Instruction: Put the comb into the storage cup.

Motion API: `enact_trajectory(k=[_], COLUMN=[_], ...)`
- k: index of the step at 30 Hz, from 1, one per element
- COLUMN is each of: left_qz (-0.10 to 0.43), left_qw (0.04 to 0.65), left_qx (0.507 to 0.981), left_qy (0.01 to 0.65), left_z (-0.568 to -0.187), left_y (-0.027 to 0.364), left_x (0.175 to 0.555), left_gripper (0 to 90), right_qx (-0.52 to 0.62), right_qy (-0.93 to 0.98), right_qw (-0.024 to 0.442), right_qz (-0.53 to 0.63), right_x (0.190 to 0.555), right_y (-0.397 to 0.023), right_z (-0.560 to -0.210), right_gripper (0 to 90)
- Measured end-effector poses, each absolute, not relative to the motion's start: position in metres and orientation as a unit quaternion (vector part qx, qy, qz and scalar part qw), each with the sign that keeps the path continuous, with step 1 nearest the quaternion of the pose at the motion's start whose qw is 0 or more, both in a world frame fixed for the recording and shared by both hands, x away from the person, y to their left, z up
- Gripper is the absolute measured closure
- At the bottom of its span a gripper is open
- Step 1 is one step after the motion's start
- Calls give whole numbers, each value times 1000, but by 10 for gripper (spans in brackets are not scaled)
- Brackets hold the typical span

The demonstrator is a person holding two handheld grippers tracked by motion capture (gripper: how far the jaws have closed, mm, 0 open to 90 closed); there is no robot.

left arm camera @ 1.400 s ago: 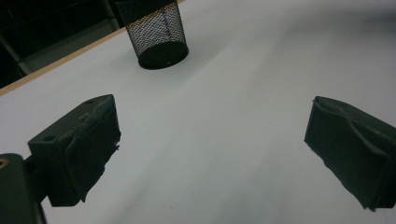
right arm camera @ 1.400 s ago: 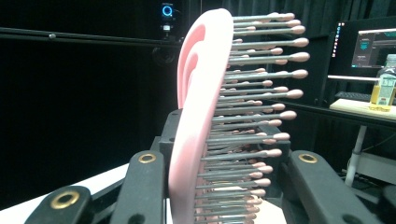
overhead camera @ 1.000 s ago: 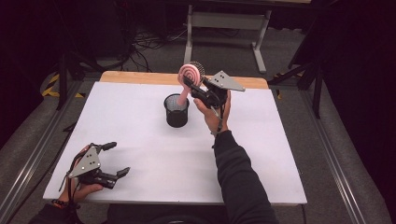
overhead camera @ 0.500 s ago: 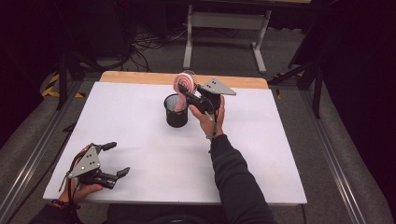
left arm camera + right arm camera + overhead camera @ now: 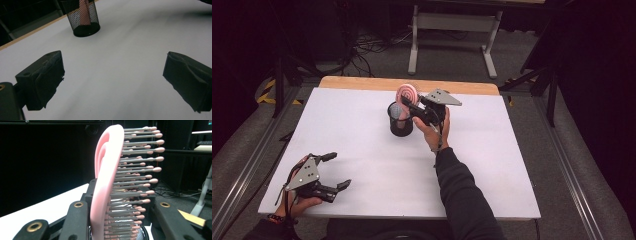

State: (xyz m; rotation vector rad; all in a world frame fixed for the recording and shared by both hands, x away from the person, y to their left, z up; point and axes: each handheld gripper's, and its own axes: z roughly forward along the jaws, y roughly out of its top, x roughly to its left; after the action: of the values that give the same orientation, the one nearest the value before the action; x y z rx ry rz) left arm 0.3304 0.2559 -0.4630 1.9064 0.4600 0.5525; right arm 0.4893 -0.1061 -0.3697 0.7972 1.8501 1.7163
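Brush going handle-first into the cup

Right gripper (image 5: 408,106) pinches the brush (image 5: 406,93) upright (bristles clear) over the cup (image 5: 401,125); left gripper (image 5: 333,170) spread, idle.

- A pink plastic hairbrush (image 5: 106,185) with grey pins tipped in pink is being shown.
- A black wire-mesh cup (image 5: 401,120) is being seen, its grid pattern letting pink through.
- A white table top (image 5: 362,130) edged in pale wood is being displayed.
- Black jaws are being shown on the right gripper (image 5: 408,106) and the left gripper (image 5: 334,171).

The right gripper (image 5: 408,106) holds a pink hairbrush (image 5: 406,93) above the black mesh cup (image 5: 400,121).
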Motion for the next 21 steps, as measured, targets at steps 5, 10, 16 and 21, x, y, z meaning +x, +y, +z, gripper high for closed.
enact_trajectory(k=[5, 10, 16, 21], left_qz=[232, 232, 232, 230], left_qw=[526, 527, 526, 524], left_qx=[795, 795, 795, 798], left_qy=[195, 192, 193, 193], left_z=[-463, -463, -463, -463], left_y=[256, 255, 255, 254], left_x=[330, 329, 330, 330], left_gripper=[48, 53, 52, 52], right_qx=[301, 310, 315, 313], right_qy=[676, 671, 669, 674], right_qw=[234, 223, 221, 224], right_qz=[630, 635, 636, 630], right_x=[491, 492, 490, 488], right_y=[-108, -112, -115, -118], right_z=[-374, -378, -379, -385], right_gripper=[624, 619, 612, 600])
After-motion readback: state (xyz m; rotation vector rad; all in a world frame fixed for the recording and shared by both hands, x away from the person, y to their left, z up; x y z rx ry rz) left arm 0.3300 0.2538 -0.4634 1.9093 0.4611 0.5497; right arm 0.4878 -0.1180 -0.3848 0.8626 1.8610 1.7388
